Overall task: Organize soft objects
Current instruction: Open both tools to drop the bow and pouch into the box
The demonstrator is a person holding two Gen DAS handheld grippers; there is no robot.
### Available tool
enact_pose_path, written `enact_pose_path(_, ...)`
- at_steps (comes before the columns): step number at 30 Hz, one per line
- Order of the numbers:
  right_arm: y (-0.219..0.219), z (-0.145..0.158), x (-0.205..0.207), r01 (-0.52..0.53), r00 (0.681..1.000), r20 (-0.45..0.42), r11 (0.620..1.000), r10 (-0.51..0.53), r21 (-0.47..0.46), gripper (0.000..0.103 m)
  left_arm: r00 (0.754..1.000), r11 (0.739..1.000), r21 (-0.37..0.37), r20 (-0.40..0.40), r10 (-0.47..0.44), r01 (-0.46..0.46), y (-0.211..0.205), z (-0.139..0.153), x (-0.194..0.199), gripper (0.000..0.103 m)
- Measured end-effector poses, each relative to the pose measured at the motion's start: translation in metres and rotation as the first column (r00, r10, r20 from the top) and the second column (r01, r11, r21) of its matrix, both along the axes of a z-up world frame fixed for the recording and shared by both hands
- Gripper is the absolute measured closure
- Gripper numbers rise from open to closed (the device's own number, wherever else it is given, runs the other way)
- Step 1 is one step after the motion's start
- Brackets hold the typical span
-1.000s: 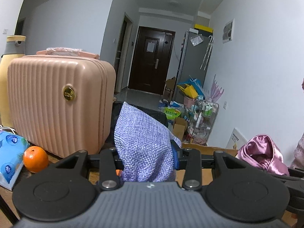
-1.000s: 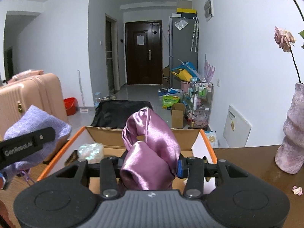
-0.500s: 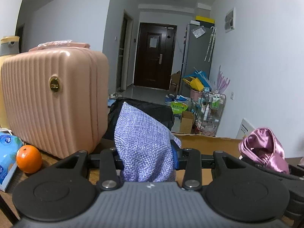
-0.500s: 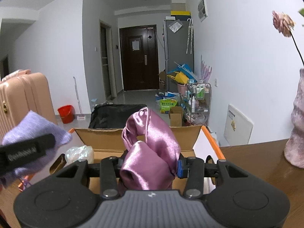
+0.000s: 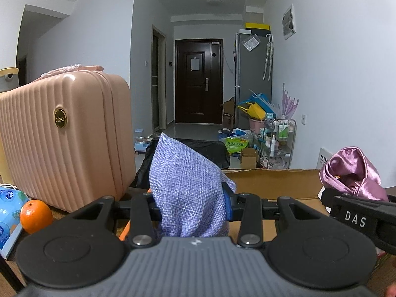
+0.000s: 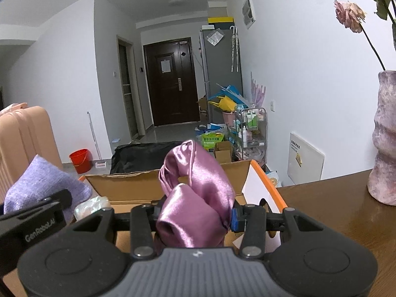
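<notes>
Seemingly light and limp, a woven lavender pouch (image 5: 188, 188) bunches in the pinching left tongs (image 5: 189, 206) while slippery purple satin (image 6: 195, 195) crumples in the pinching right tongs (image 6: 195, 219), both gripped mid-bundle above the near cardboard box (image 6: 128, 185).

The left gripper (image 5: 189, 206) pinched a blue woven pouch (image 5: 188, 188) before a cardboard box (image 5: 272, 180). The right gripper (image 5: 356, 205) held pink satin fabric (image 5: 354, 170), perhaps a pouch. An orange (image 5: 36, 215) sat beside a pink suitcase (image 5: 66, 138).
</notes>
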State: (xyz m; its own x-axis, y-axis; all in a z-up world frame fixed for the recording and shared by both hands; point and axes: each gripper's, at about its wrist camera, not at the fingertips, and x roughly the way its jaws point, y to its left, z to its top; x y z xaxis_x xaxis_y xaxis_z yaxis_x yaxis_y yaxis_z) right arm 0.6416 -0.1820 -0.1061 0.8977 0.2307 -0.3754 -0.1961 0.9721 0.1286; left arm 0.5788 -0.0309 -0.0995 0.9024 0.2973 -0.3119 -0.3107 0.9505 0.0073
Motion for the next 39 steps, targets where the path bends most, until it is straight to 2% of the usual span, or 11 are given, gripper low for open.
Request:
enact_pose_path(7,-0.004,-0.002,0.005,0.017,0.999,-0.033,1.000,-0.016,0.022,0.059,1.000,1.000,-0.006,0.005,0.003,-0.003,0.002,-0.001,-0.002,0.063)
enact_pose_path(15,-0.007,-0.005,0.009,0.037,0.998,-0.059,0.999,-0.035,0.033,0.052,1.000,0.999,-0.047,0.004,-0.009,0.009,0.012,0.000,-0.001,0.061)
enact_pose_path(18,-0.010,-0.005,0.009,0.044,0.997,-0.061,0.998,-0.041,0.042,0.049,1.000,0.998,-0.069,0.013,-0.009,0.010,0.017,0.000,-0.003,0.055)
enact_pose_path(19,-0.011,-0.005,0.009,0.046,0.997,-0.061,0.998,-0.044,0.045,0.045,1.000,0.997,-0.075,0.018,-0.006,0.007,0.019,0.001,-0.004,0.048)
enact_pose_path(20,-0.011,-0.005,0.010,0.052,0.997,-0.061,0.998,-0.049,0.047,0.035,1.000,0.997,-0.079,0.024,-0.005,0.007,0.020,0.001,-0.006,0.042)
enact_pose_path(21,-0.012,-0.005,0.009,0.057,0.997,-0.060,0.997,-0.054,0.047,0.028,1.000,0.997,-0.082,0.029,-0.001,0.003,0.021,0.002,-0.006,0.031)
enact_pose_path(22,-0.014,-0.005,0.009,0.063,0.997,-0.056,0.997,-0.060,0.050,0.016,0.999,0.997,-0.083,0.036,0.007,-0.004,0.022,0.002,-0.008,0.020)
enact_pose_path(26,-0.016,-0.004,0.006,0.074,0.997,-0.041,0.996,-0.072,0.050,0.011,0.996,0.995,-0.085,0.065,0.059,-0.053,0.024,0.005,-0.015,0.000)
enact_pose_path(30,-0.019,-0.005,0.007,0.080,0.996,-0.045,0.996,-0.078,0.050,0.009,0.991,0.991,-0.088,0.082,0.110,-0.103,0.026,0.006,-0.019,0.000)
enact_pose_path(35,-0.022,-0.002,0.002,0.090,0.996,-0.022,0.994,-0.089,0.060,0.002,0.989,0.986,-0.112,0.072,0.132,-0.123,0.032,0.007,-0.020,0.000)
enact_pose_path(39,-0.031,0.007,-0.006,0.088,0.996,0.006,0.991,-0.089,0.103,0.000,0.986,0.981,-0.137,0.081,0.148,-0.136,0.033,0.012,-0.025,0.000)
